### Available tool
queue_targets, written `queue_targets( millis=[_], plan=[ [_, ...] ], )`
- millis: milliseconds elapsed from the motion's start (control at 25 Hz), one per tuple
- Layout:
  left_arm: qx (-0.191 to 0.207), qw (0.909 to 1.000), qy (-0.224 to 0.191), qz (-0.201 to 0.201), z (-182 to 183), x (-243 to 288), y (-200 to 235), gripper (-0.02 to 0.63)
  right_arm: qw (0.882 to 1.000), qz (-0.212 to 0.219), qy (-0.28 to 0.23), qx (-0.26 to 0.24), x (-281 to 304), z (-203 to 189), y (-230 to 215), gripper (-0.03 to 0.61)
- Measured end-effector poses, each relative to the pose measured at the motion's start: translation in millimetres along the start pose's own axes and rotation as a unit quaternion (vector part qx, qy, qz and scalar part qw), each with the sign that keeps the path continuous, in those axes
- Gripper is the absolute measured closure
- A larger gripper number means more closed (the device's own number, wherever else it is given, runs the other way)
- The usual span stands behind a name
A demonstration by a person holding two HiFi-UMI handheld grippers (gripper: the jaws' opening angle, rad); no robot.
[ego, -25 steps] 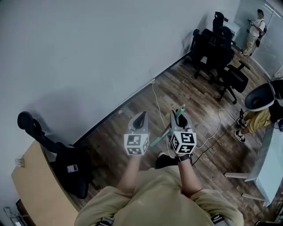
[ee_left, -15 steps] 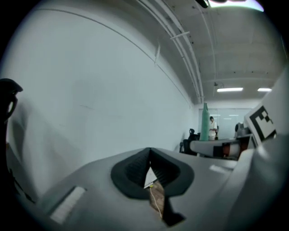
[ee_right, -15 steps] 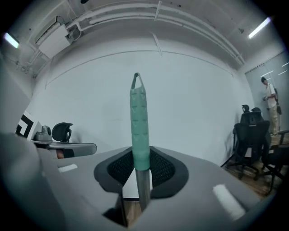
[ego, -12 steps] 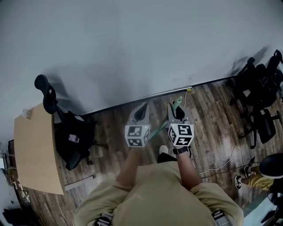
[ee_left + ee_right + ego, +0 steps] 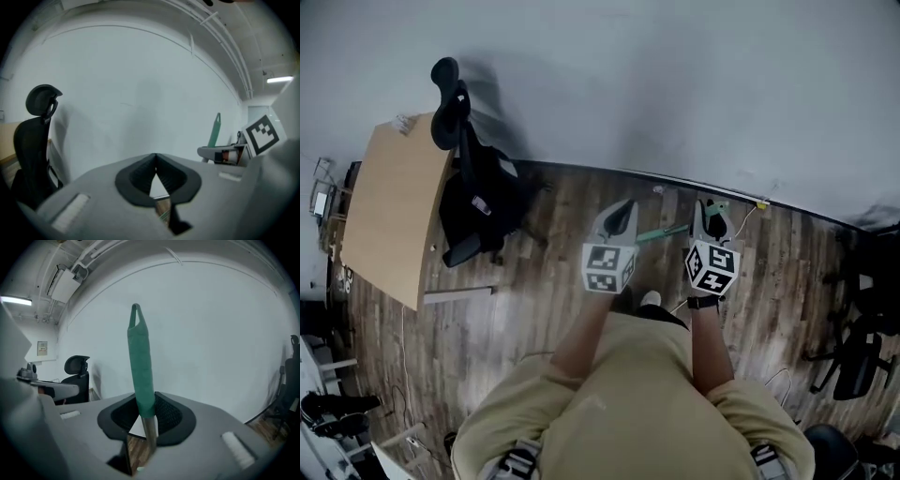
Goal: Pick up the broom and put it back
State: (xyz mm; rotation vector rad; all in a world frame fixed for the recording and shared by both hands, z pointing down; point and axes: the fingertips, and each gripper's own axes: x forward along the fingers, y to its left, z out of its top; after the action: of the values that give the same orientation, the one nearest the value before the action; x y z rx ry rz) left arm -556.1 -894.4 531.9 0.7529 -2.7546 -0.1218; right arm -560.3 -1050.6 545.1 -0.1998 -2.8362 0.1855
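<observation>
The broom's green handle (image 5: 140,362) stands upright between the jaws of my right gripper (image 5: 147,405), which is shut on it where the green grip meets the bare metal shaft. From the head view the right gripper (image 5: 711,217) points toward the white wall, and the broom shaft (image 5: 661,232) slants left and down from it, passing under the left gripper (image 5: 620,217). My left gripper (image 5: 155,157) has its jaws closed tip to tip, with nothing between them. The broom's handle (image 5: 214,131) rises to its right. The broom's head is hidden.
A black office chair (image 5: 473,202) stands beside a wooden desk (image 5: 389,206) at the upper left, against the wall. More black chairs (image 5: 858,347) stand at the right edge. A cable (image 5: 750,211) runs along the baseboard. The floor is wood plank.
The person has turned left along the wall, carrying both grippers and the broom. The desk and chair have come into view at the upper left; the far chairs slid off right.
</observation>
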Motion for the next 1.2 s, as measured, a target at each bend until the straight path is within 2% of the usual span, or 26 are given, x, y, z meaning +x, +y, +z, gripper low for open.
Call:
queue_targets(
  millis=[120, 280, 440, 520, 680, 920, 1000, 1200],
  plan=[
    [-0.006, 0.9996, 0.007, 0.026, -5, 11, 25, 0.611, 1.000, 0.009, 0.008, -0.004, 35, -2, -3, 0.484],
    [-0.015, 0.9989, 0.018, 0.041, -11, 40, 60, 0.611, 0.999, 0.002, 0.032, 0.000, 78, -13, -12, 0.488],
    [-0.021, 0.9987, 0.017, 0.043, -6, 92, 105, 0.611, 0.998, 0.003, 0.069, 0.013, 135, -30, -4, 0.483],
    [-0.016, 0.9989, 0.022, 0.039, -9, 127, 124, 0.611, 0.996, 0.013, 0.092, 0.000, 164, -44, 11, 0.482],
    [-0.017, 0.9987, 0.044, 0.016, -22, 196, 145, 0.611, 0.989, 0.028, 0.141, -0.031, 214, -74, 24, 0.485],
    [-0.038, 0.9953, 0.086, -0.020, -62, 254, 185, 0.611, 0.973, 0.020, 0.228, -0.022, 282, -139, 28, 0.488],
    [-0.051, 0.9936, 0.100, -0.018, -77, 266, 206, 0.611, 0.970, 0.024, 0.241, -0.031, 304, -152, 35, 0.488],
    [-0.081, 0.9885, 0.126, 0.018, -100, 277, 246, 0.611, 0.962, 0.036, 0.267, -0.042, 341, -173, 39, 0.488]
  ],
)
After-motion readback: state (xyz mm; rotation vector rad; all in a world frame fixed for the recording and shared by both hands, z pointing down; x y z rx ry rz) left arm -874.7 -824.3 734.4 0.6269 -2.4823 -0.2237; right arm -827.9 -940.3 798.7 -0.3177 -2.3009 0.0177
